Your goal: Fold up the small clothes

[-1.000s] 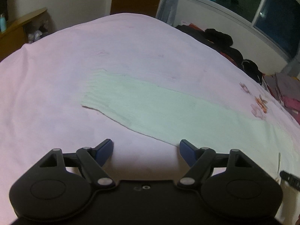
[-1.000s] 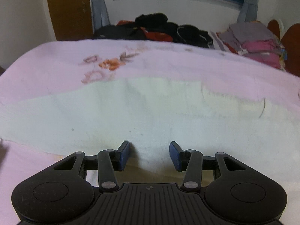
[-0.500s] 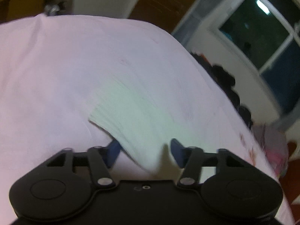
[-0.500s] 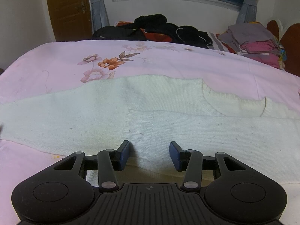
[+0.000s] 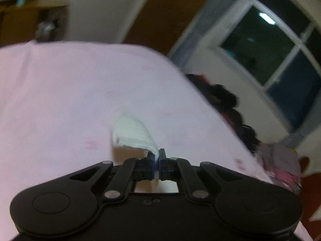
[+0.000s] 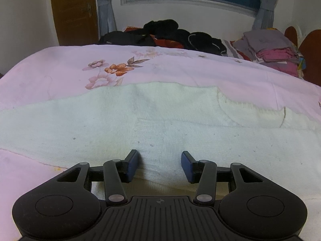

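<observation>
A white knit sweater (image 6: 160, 124) lies spread across the pink bed sheet (image 6: 60, 74), its neckline to the right and one sleeve running off to the left. My right gripper (image 6: 159, 163) is open, low over the sweater's near part, with knit fabric between its fingers. In the left wrist view my left gripper (image 5: 156, 161) is shut on the sleeve end (image 5: 133, 134) of the sweater, and the cuff stands up in a curl above the sheet (image 5: 60, 92). That view is blurred.
A heap of dark clothes (image 6: 164, 34) lies at the bed's far edge under the window. A stack of folded grey and pink clothes (image 6: 268, 50) sits at the far right. A brown door (image 6: 74, 10) stands at the back left.
My left gripper moved onto the sleeve end, closed on it and lifted it off the sheet. My right gripper stayed open over the sweater's body.
</observation>
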A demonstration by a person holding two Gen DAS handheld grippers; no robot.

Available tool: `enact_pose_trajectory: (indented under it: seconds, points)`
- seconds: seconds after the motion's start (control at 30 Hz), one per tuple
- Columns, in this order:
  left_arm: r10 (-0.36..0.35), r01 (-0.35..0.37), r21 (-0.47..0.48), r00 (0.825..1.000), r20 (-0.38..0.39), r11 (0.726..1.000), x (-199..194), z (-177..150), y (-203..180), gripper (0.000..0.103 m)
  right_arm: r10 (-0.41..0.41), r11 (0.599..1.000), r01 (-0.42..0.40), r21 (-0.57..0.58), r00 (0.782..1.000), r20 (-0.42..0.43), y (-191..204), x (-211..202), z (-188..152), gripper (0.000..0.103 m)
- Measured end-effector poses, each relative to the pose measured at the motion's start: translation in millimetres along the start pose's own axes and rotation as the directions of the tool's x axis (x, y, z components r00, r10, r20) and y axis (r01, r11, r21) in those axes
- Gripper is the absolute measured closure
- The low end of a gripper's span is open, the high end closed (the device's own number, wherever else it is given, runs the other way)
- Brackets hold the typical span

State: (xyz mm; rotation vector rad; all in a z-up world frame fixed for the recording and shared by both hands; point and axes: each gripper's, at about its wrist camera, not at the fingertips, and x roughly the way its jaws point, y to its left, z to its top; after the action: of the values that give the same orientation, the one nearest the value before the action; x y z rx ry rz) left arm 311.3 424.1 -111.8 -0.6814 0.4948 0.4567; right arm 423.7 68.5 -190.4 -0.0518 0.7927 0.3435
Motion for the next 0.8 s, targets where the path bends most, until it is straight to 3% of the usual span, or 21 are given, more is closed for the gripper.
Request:
enact_pose_trajectory:
  seconds: [0.1, 0.2, 0.3, 0.47, 0.57, 0.67, 0.7, 0.73, 0.8]
  points:
    - [-0.098, 0.099, 0.077, 0.995, -0.016, 0.992, -11.7, -3.5, -45.4, 0.100, 0.007, 1.000, -0.007, -0.002, 1.000, -0.002, -1.6, -0.3, 0.9, 0.056]
    - [-0.197, 0.203, 0.145, 0.979, -0.059, 0.968, -19.8, -15.8, -94.6, 0.100, 0.050, 0.998, -0.050, 0.028, 0.999, -0.009, -12.1, -7.1, 7.5, 0.056]
    - [-0.285, 0.305, 0.200, 0.950, -0.125, 0.931, -23.6, -39.3, -145.0, 0.100, 0.029, 0.998, -0.032, 0.062, 0.998, 0.054, -32.9, -30.8, 9.7, 0.056]
    - [-0.372, 0.439, 0.267, 0.889, -0.268, 0.858, -6.2, -104.1, -228.9, 0.100, -0.025, 0.994, 0.019, 0.103, 0.998, 0.060, -86.1, -59.9, -0.8, 0.056]
    - [-0.370, 0.486, 0.305, 0.854, -0.366, 0.819, 8.2, -158.7, -267.7, 0.100, -0.065, 0.986, 0.058, 0.157, 0.997, 0.043, -125.2, -72.1, -13.7, 0.056]
    - [-0.325, 0.502, 0.343, 0.827, -0.459, 0.794, 24.9, -207.2, -292.5, 0.099, -0.091, 0.977, 0.085, 0.194, 0.996, 0.022, -157.2, -80.7, -27.7, 0.056]
    - [-0.309, 0.506, 0.357, 0.820, -0.481, 0.785, 28.7, -220.9, -297.7, 0.094, -0.092, 0.974, 0.087, 0.208, 0.996, 0.018, -166.6, -82.7, -31.8, 0.056]
    - [-0.284, 0.504, 0.376, 0.815, -0.504, 0.778, 30.7, -234.7, -299.7, 0.083, -0.092, 0.972, 0.086, 0.218, 0.996, 0.016, -174.3, -85.5, -35.3, 0.056]
    - [-0.261, 0.512, 0.365, 0.791, -0.554, 0.777, 33.2, -247.2, -302.4, 0.075, -0.083, 0.969, 0.077, 0.233, 0.996, 0.016, -185.1, -89.9, -39.3, 0.056]
